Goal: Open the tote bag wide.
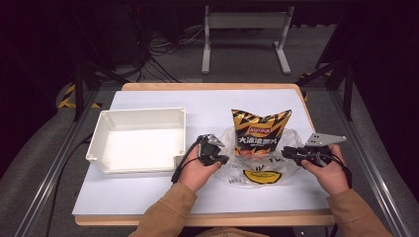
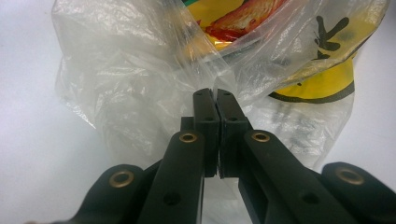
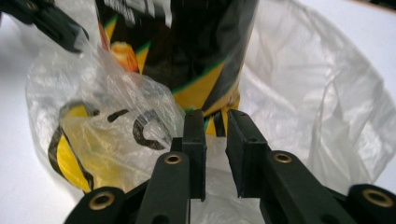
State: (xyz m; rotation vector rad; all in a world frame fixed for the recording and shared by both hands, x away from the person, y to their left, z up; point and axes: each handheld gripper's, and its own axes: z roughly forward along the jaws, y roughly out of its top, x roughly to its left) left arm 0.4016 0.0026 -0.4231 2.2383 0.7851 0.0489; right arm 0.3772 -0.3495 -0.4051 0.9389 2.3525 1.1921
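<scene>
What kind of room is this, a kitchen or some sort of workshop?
Most likely a lab or recording workspace, not a kitchen: a white-topped table stands inside a metal frame, loose cables trail over the grey floor behind it, and the surroundings are dark.

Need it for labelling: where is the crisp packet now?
High view: crisp packet stands in the clear plastic bag, right of the white tray, between both grippers.

The white tray (image 1: 141, 140) blocks the table's left side; the table (image 1: 207, 103) behind the chip bag (image 1: 259, 131) lies open.
</scene>
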